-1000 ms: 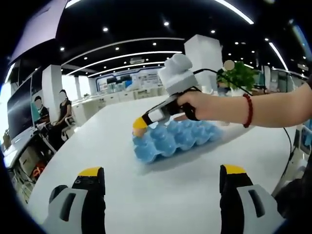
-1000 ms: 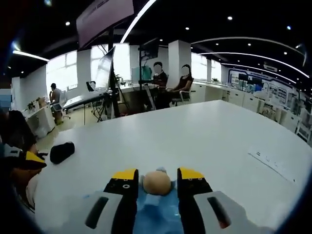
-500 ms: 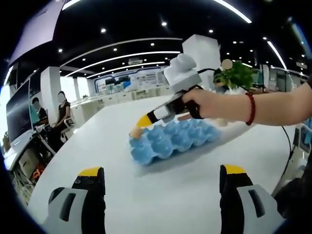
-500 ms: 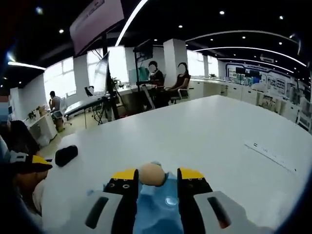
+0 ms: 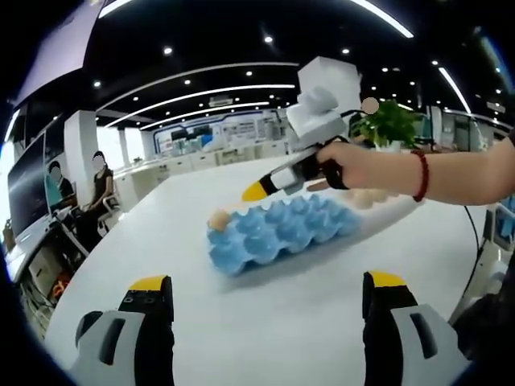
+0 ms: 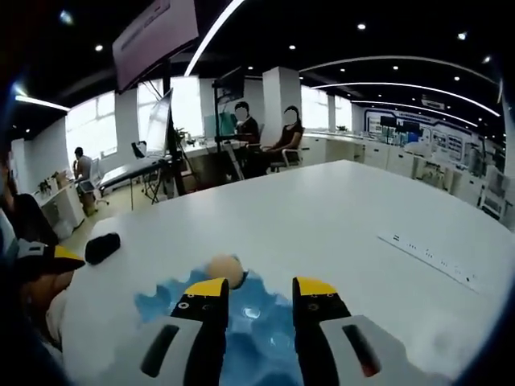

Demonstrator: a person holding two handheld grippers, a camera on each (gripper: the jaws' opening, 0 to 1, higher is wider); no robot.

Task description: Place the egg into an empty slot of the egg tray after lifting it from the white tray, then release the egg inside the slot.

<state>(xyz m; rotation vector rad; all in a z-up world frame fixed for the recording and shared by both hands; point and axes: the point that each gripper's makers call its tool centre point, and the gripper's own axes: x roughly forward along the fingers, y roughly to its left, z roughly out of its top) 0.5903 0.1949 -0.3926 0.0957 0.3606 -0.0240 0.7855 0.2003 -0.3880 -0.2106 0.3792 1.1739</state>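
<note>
The blue egg tray [image 5: 278, 233] lies on the white table. A tan egg [image 5: 218, 219] sits in its corner slot at the near left end. My right gripper [image 5: 257, 191], held by a hand, hovers just above and behind that egg, clear of it. In the right gripper view the egg [image 6: 225, 269] rests in the blue tray [image 6: 253, 318] ahead of the open right gripper [image 6: 259, 288], with nothing between its jaws. My left gripper [image 5: 265, 291] stands wide open over bare table, well short of the tray. More eggs on the white tray [image 5: 376, 198] show behind the hand.
A potted plant [image 5: 393, 125] stands at the table's far side. In the right gripper view a black object [image 6: 102, 248] lies at the left, with the left gripper's yellow tip [image 6: 50, 259] beside it. A white strip [image 6: 426, 257] lies at the right. People sit at desks beyond.
The right gripper has lifted and drawn back from the egg. The egg stays behind in the tray's corner slot. The left gripper has held still.
</note>
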